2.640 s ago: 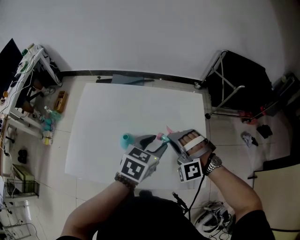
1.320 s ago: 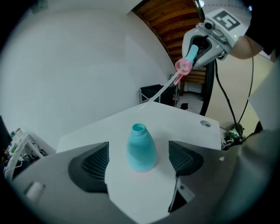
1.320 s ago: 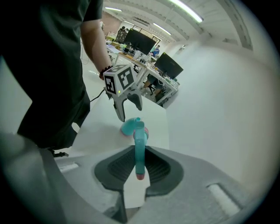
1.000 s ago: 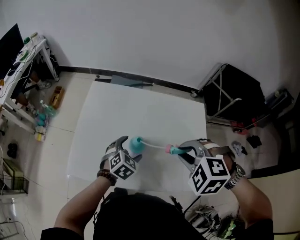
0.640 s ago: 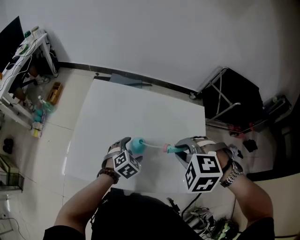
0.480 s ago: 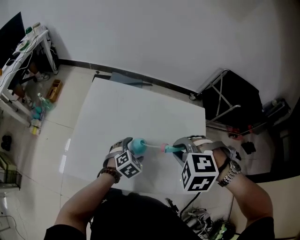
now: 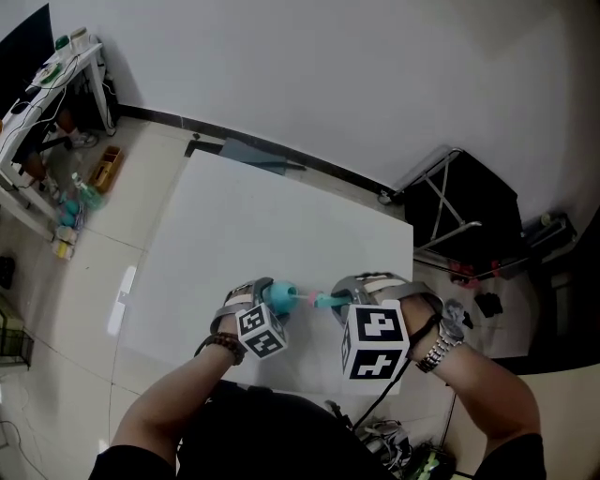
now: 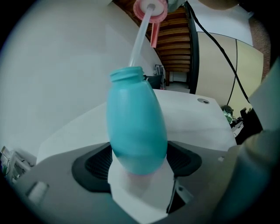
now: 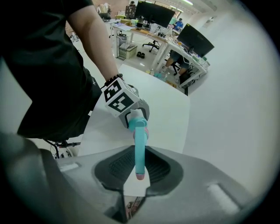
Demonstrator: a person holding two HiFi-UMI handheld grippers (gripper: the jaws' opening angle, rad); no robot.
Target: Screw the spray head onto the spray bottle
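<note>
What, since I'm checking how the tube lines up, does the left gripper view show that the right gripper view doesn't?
Only the left gripper view: the spray bottle with its open neck, the dip tube reaching it, and the left claw, jaws just closing onto the bottle's sides. Only the right gripper view: the right claw clamped on the teal spray head, plus the left claw's marker cube. Both: the head's pink collar and the white table.

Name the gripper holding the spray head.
The right gripper, shut on the spray head; the left gripper has just been closing its jaws with the bottle between them.
</note>
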